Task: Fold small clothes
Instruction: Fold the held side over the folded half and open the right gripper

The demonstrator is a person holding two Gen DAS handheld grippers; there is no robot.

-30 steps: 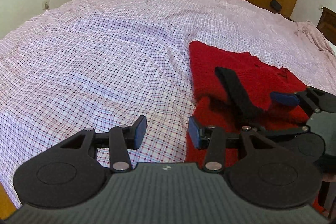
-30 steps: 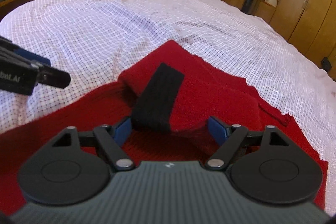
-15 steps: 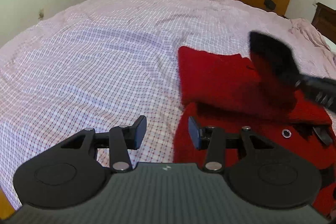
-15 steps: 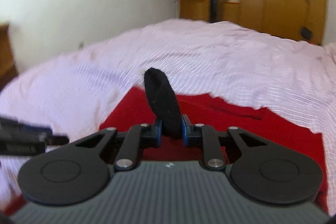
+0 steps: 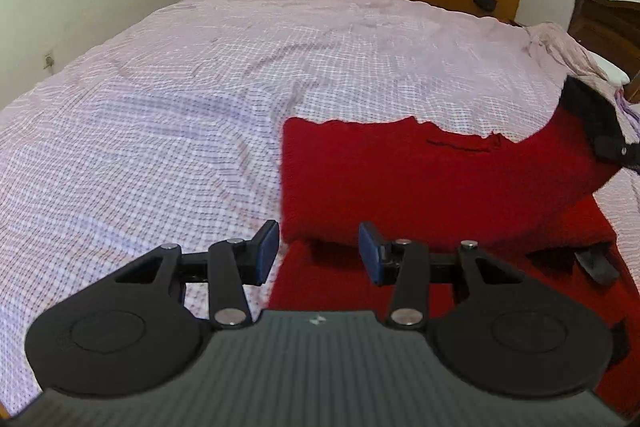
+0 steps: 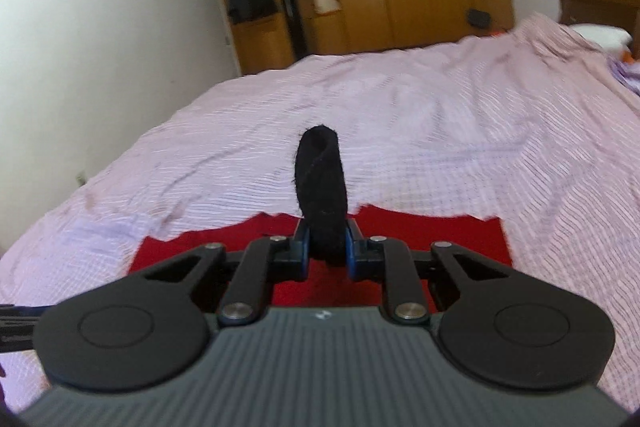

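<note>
Red garment (image 5: pixel 420 179) spread on bed (image 5: pixel 200 87) toward near right edge — one sleeve lifted, fold unfinished. Black cuff (image 6: pixel 320 187) pinched in right gripper (image 6: pixel 326 251), jaws just closed on it. Left gripper (image 5: pixel 318 253) jaws parted, nothing held — remaining folds undone.
</note>
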